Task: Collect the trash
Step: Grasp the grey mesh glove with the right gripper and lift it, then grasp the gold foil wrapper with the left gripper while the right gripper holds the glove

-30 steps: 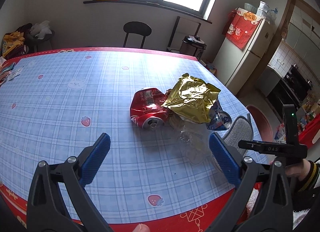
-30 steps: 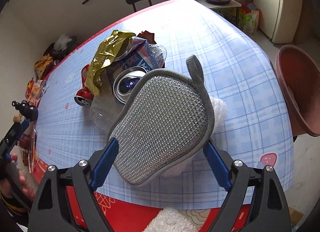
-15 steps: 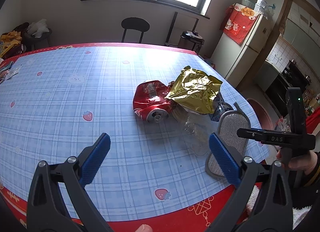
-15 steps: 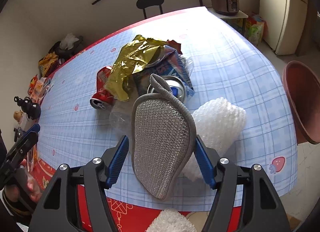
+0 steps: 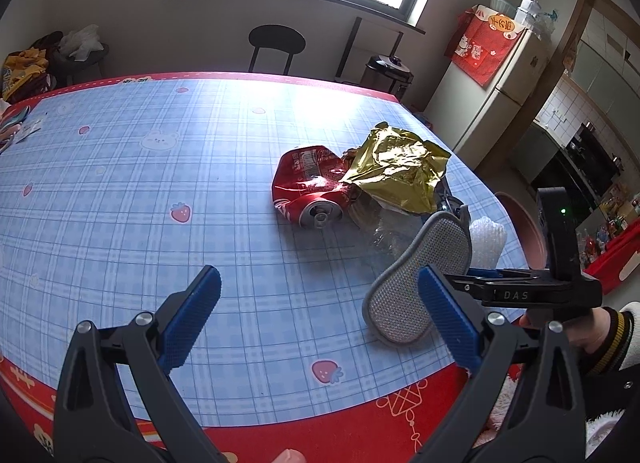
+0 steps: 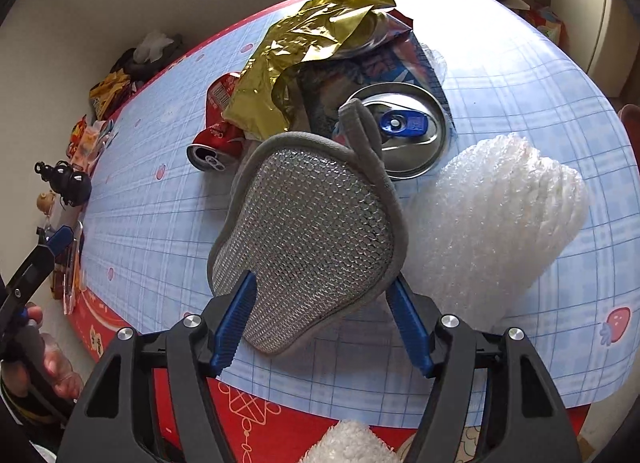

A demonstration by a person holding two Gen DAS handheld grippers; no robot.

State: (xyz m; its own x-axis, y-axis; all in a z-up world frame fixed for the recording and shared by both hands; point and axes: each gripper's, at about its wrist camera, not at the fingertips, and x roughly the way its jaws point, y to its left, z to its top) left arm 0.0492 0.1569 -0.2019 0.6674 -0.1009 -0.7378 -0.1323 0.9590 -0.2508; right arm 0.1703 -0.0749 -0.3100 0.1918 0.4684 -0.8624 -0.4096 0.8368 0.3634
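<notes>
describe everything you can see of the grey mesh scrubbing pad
The scrubbing pad is a teardrop-shaped pad faced with shiny silver mesh, bordered in soft grey fabric with a hanging loop at its narrow end. It sits between the blue pads of the right tool, whose jaws have just been opening a little, tilted with the loop end toward the trash pile. It overlaps the silver can lid in view; the bubble wrap lies beside it.
</notes>
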